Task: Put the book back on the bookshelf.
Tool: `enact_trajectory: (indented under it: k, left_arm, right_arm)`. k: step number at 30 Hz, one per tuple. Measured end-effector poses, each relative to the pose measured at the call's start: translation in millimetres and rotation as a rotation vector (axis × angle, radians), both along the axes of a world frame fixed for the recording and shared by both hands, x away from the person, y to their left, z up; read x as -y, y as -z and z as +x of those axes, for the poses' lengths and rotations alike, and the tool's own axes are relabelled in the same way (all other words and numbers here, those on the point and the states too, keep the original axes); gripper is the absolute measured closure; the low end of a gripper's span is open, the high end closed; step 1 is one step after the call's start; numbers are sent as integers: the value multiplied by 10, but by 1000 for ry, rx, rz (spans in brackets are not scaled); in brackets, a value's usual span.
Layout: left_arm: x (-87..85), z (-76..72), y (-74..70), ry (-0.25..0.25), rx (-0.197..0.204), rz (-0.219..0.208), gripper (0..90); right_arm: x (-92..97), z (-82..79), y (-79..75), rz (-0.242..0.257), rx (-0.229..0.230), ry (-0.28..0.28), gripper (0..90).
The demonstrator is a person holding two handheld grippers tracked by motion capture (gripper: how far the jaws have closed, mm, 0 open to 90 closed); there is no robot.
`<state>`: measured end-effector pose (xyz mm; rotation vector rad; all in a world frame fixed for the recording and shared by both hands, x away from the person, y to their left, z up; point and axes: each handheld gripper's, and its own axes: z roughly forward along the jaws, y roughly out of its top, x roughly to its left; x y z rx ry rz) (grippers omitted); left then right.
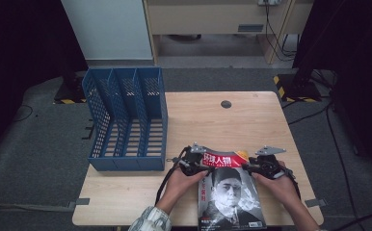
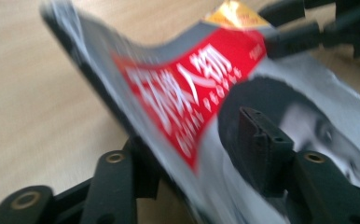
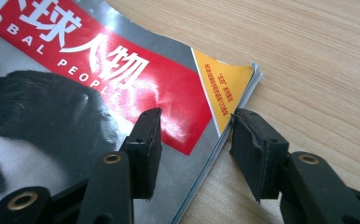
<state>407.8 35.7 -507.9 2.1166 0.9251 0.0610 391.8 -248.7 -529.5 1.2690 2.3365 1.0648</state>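
Magazine point(image 1: 230, 192), glossy, with a red title band and a black-and-white portrait cover, is laid at the near edge of the table point(image 1: 251, 115), its far end raised slightly between two hand-held grippers. The left gripper point(image 1: 192, 162) is set at the far-left corner; in the left gripper view the magazine point(image 2: 192, 93) is seen passing between the jaws, one jaw under the lifted cover edge and one over the portrait, so the pages are judged to be clamped, though blur leaves the contact unclear. The right gripper point(image 1: 251, 167) is placed at the far-right edge; in the right gripper view its jaws are spread, one resting on the cover point(image 3: 99, 93) and one beside the page edges on the bare wood, with nothing pinched yet. The step in hand is judged to be the taking-up of the magazine at both far corners. The next move calls for the right jaws to be closed on the page edges, after which the magazine can be raised and carried leftward and away toward the file rack point(image 1: 126, 120), a blue three-slot holder stood at the far left of the table, well apart from the magazine. The rack and both hands are supplied by the high view; the yellow corner tab point(image 3: 222, 86) and the fanned page edges are supplied by the right gripper view; the curl of the lifted cover is supplied by the left gripper view.
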Motion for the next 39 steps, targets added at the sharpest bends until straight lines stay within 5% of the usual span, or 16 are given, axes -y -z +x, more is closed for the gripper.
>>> enact_trajectory:
  k: [6,13,17,24,27,35,39]
  left_arm:
    - [116,210,-35,46,-36,46,422]
    - [119,317,-13,37,-90,10,224]
    - [95,338,-6,30,-93,4,283]
    - [88,384,-34,0,-91,-15,570]
    - [126,381,-41,-3,-85,38,591]
    - [128,369,-56,7,-160,27,717]
    - [145,348,-69,20,-166,33,735]
  right_arm:
    - [-2,-11,-2,-2,-1,0,535]
    - [7,-17,3,0,4,-2,534]
    - [9,-21,4,2,5,-2,534]
    - [13,-23,6,3,5,-4,534]
    - [14,-27,9,8,7,-4,534]
    - [16,-27,14,12,11,-3,526]
    - [8,-29,17,11,15,-3,516]
